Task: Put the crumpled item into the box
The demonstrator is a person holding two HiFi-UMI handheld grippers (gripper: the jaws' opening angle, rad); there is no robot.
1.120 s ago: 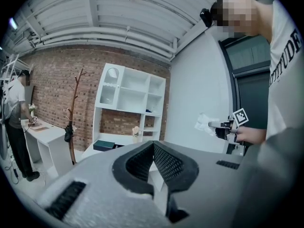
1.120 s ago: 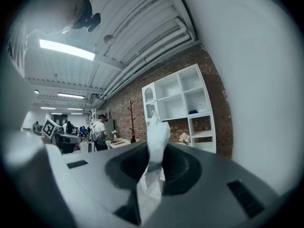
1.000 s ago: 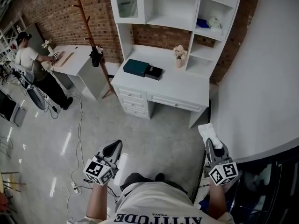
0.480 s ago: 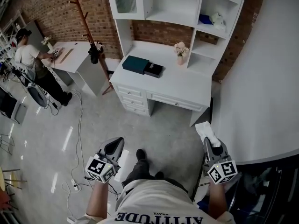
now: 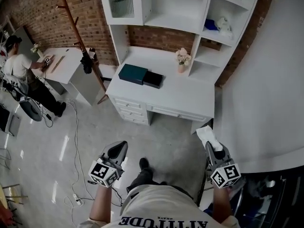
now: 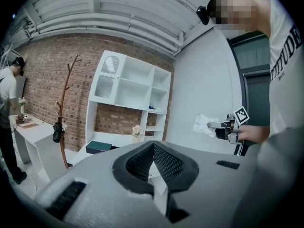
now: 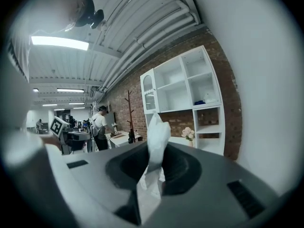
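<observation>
Desk (image 5: 183,96) is standing against the brick wall ahead, carrying a teal box (image 5: 133,73) on its left part, with a black box (image 5: 153,79) lying right against it. Left gripper (image 5: 120,145) is hanging over the floor, well short of the desk, its jaws resting together on nothing. Right gripper (image 5: 208,144) is hovering level with it, its jaws clamping a crumpled white tissue (image 5: 207,135) that is sticking out past the tips, well apart from both boxes.
</observation>
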